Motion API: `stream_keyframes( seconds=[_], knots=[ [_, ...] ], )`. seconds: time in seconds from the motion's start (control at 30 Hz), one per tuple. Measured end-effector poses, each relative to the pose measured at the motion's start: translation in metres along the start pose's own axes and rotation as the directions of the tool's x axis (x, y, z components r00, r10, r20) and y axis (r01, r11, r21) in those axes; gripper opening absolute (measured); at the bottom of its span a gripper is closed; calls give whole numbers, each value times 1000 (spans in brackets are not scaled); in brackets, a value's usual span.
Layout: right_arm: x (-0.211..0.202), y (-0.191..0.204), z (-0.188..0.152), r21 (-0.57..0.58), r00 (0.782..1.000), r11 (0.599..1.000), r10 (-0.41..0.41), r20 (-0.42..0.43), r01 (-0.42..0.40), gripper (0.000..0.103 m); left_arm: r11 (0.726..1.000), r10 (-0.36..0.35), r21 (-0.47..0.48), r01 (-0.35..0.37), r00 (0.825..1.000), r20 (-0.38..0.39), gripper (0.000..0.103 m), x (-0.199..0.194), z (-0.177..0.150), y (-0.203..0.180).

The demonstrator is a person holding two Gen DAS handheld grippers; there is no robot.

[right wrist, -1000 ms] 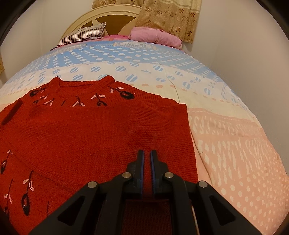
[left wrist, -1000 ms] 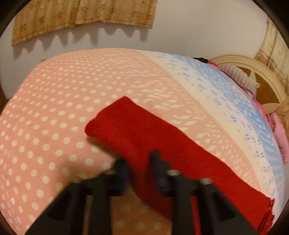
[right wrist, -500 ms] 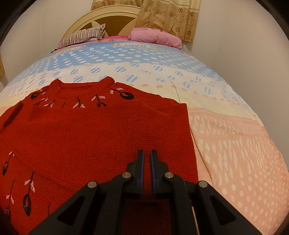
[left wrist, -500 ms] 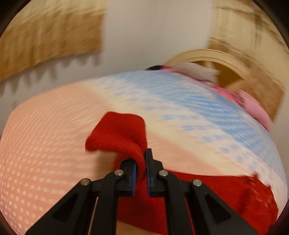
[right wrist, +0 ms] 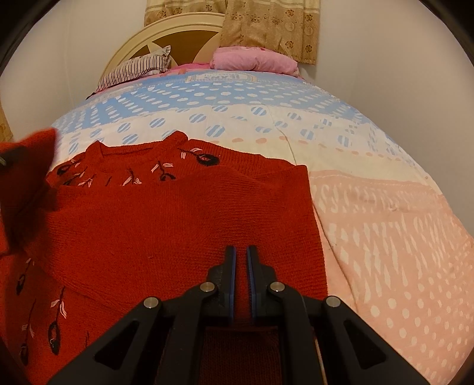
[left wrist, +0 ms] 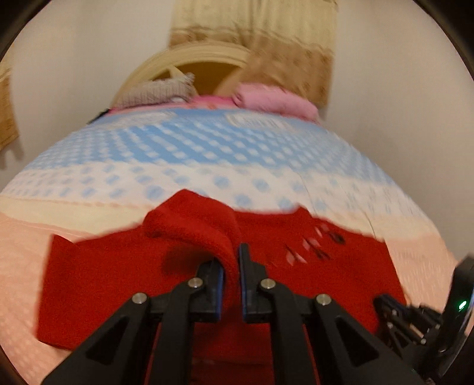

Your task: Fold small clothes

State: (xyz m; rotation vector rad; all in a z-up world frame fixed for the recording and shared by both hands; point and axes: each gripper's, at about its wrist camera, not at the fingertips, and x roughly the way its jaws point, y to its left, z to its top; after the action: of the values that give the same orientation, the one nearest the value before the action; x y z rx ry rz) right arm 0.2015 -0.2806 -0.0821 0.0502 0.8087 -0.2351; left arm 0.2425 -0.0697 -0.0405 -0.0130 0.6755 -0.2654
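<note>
Legible text: none confirmed. One printed panel on the bedsheet [right wrist: 225, 77], at the far end just below the pink pillow [right wrist: 254, 60], carries pale lettering; the characters are too small and distorted to read. The same panel in the left wrist view is blurred beyond reading. No labels, brands, numbers or signs legible on the sweater [right wrist: 177, 213], curtain [right wrist: 266, 26] or headboard [right wrist: 166, 35].

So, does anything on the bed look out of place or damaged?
Nothing stands out. The red sweater lies flat on the bedspread, half folded, with one sleeve lifted in the left gripper. No tear or spill shows.
</note>
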Motion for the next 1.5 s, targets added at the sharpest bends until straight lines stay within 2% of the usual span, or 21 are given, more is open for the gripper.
stream_keyframes(
  seconds=[0.1, 0.2, 0.23, 0.3, 0.33, 0.37, 0.5, 0.6, 0.63, 0.7, 0.73, 0.77, 0.87, 0.97, 1.03, 1.13, 1.2, 1.23, 1.3, 1.37, 1.5],
  knots=[
    [0, 0, 0, 6, 1000, 1000, 7, 1, -7, 7, 999, -7, 38, 10, 996, -85, 8, 17, -14, -18],
    [0, -2, 0, 11, 1000, 1000, 13, 1, -13, 7, 1000, -15, 16, 17, 990, -140, 8, 20, -20, -11],
    [1, -2, 0, 12, 1000, 1000, 14, 0, -14, 7, 1000, -16, 5, 17, 990, -140, 14, 19, -19, -8],
    [1, -2, 0, 11, 1000, 1000, 14, -1, -14, 7, 1000, -6, -6, 5, 991, -132, 38, 7, -18, 1],
    [1, -2, 0, 11, 1000, 1000, 13, 0, -13, 7, 1000, 8, -13, -10, 992, -123, 59, 1, -18, 7],
    [1, -2, 0, 10, 1000, 1000, 12, -1, -12, 7, 999, 32, -27, -35, 994, -101, 70, -10, -20, 18],
    [-1, -5, 5, 24, 999, 999, 38, -22, -38, 9, 991, 92, -93, -98, 994, -64, 71, -35, -31, 60],
    [-18, -11, 21, 141, 979, 969, 204, 19, -205, 10, 960, 163, -218, -174, 984, -70, 71, -47, -49, 103],
    [-23, -9, 27, 164, 967, 953, 252, 32, -254, 14, 949, 179, -251, -192, 981, -76, 71, -45, -54, 111],
    [-28, 8, 41, 181, 931, 914, 361, 46, -363, 43, 929, 187, -306, -206, 978, -92, 71, -43, -66, 124],
    [-28, 16, 46, 181, 919, 902, 391, 44, -392, 64, 923, 190, -320, -214, 976, -106, 71, -40, -74, 127],
    [-26, 31, 52, 176, 906, 890, 421, 39, -421, 68, 919, 191, -327, -219, 975, -116, 71, -37, -78, 126],
    [-16, 74, 62, 121, 895, 889, 445, -5, -442, 68, 913, 189, -352, -207, 978, -84, 71, -45, -83, 124],
    [5, 129, 67, 44, 888, 894, 447, -106, -445, 68, 910, 196, -359, -210, 978, -75, 73, -46, -85, 125],
    [15, 151, 66, -2, 900, 909, 413, -139, -418, 68, 898, 180, -387, -207, 978, -104, 73, -42, -88, 133],
    [34, 178, 66, -87, 931, 940, 307, -197, -329, 67, 877, 138, -450, -171, 985, -105, 73, -42, -93, 145],
    [31, 177, 67, -110, 942, 944, 291, -167, -311, 37, 872, 130, -464, -158, 987, -93, 73, -45, -95, 146],
    [27, 173, 69, -114, 940, 941, 301, -159, -320, 16, 873, 134, -459, -164, 986, -97, 73, -44, -94, 145],
    [16, 162, 76, -91, 926, 925, 358, -122, -370, 11, 878, 143, -445, -176, 984, -106, 74, -43, -93, 142],
    [0, 147, 88, -73, 925, 922, 376, -50, -379, 9, 882, 141, -437, -173, 984, -106, 77, -43, -93, 141],
    [-39, 119, 108, -35, 892, 897, 442, 95, -440, 8, 878, 131, -448, -168, 985, -113, 77, -42, -94, 143]
  ],
)
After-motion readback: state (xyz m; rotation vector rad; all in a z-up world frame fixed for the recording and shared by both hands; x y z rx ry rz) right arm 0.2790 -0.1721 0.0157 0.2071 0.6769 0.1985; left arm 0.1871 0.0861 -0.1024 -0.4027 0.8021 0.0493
